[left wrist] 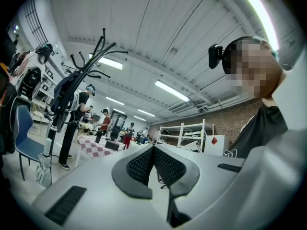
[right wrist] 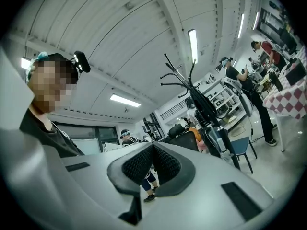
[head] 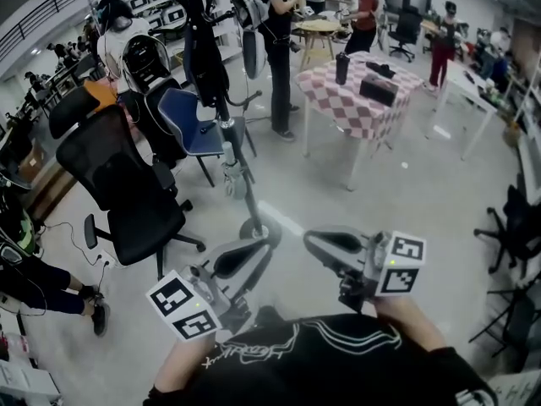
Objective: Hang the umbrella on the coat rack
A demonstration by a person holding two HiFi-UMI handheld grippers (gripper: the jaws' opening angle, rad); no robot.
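The head view looks steeply down on the coat rack (head: 221, 108) from nearby, while both gripper views face that rack from low, tilted slightly upward, one either side.

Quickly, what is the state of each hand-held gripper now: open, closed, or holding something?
Left hand-held gripper: closed, pads together, holding nothing.
Right hand-held gripper: closed, pads together, holding nothing.

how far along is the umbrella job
Done, it seems: the folded umbrella hangs on the coat rack, low beside its pole, clear of both grippers. In hand: nothing; the left gripper and right gripper are shut and empty, close to the person's body. Left: nothing visible, though what the umbrella hangs from can't be made out.
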